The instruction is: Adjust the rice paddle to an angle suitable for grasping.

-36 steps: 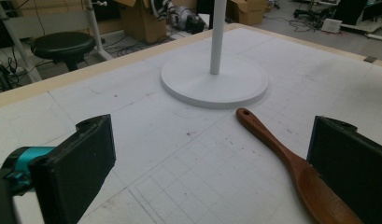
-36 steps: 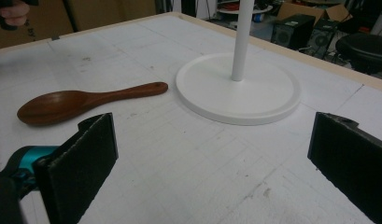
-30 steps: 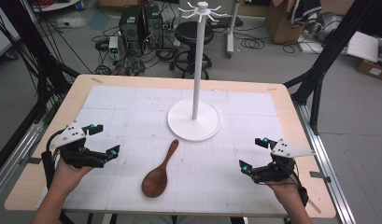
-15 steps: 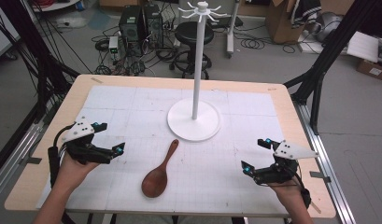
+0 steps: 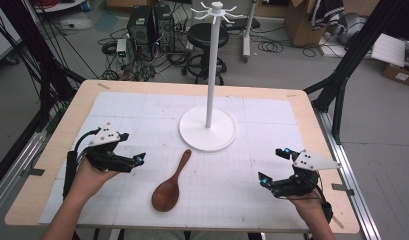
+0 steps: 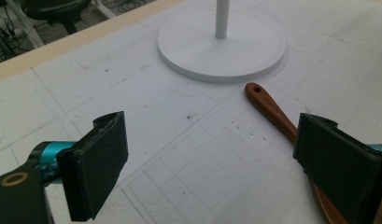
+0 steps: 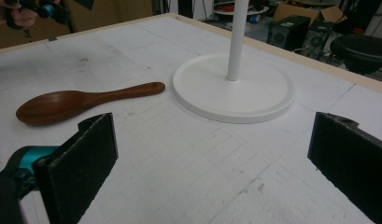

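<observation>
Left claw [image 5: 137, 160] nearer the glossy brown wooden spoon [image 5: 169, 186]

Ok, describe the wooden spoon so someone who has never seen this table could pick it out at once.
Start at the tall white pole stand with the round white base near the middle of the white gridded mat. Just in front of that base, toward the person, lies the dark reddish-brown wooden spoon, handle tip near the base and bowl toward the person. It is the only brown, loose thing on the mat, with a small hole in its handle end.
</observation>
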Demonstrator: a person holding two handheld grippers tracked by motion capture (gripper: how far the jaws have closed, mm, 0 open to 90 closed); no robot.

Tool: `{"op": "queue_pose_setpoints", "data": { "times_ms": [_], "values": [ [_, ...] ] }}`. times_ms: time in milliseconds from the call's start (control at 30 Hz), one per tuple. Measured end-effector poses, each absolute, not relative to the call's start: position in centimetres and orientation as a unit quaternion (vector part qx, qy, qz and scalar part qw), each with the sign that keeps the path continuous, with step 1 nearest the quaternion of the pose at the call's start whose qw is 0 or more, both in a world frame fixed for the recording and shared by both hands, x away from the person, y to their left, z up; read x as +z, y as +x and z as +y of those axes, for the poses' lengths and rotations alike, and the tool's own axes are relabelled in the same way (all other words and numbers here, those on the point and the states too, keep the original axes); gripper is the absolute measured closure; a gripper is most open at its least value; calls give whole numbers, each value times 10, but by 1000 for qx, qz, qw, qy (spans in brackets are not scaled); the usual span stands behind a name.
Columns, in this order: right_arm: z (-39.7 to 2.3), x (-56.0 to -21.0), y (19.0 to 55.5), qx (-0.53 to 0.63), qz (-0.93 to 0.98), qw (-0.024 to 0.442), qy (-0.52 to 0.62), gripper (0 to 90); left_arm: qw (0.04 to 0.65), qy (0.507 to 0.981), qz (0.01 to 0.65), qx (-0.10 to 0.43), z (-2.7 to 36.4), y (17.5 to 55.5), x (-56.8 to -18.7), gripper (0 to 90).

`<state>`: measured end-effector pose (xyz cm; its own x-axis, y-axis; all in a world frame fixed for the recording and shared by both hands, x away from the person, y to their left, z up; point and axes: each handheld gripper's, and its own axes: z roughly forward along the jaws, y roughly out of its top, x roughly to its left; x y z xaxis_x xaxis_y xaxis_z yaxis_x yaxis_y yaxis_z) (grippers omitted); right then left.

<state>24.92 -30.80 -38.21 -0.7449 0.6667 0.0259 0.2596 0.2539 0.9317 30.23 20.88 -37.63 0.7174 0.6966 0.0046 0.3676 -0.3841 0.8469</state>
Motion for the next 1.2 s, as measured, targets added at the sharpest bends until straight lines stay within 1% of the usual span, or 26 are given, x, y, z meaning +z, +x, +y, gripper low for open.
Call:
{"op": "queue_pose_setpoints", "data": {
  "times_ms": [233,267,400,700,767,933,1033,1133,1200],
  "values": [
    [-308,-382,250,531,769,192,301,5,436,822,328,165,197,308,-379,148],
    [-308,-382,250,531,769,193,300,6,429,827,327,161,194,311,-380,173],
    [-308,-382,250,531,769,193,300,5,415,835,328,155,187,315,-383,195],
    [-307,-382,250,532,769,191,298,5,386,849,326,155,173,322,-385,237],
    [-307,-382,251,531,770,192,297,5,381,852,325,153,170,324,-386,279],
    [-308,-382,250,532,768,192,300,5,352,870,313,143,161,329,-393,351],
    [-308,-382,250,532,769,192,300,6,347,875,308,140,159,330,-394,410],
    [-308,-382,251,531,769,193,298,6,339,881,302,132,158,334,-397,479],
    [-307,-382,250,532,769,192,299,5,336,882,303,129,158,335,-398,541]
  ]
}}
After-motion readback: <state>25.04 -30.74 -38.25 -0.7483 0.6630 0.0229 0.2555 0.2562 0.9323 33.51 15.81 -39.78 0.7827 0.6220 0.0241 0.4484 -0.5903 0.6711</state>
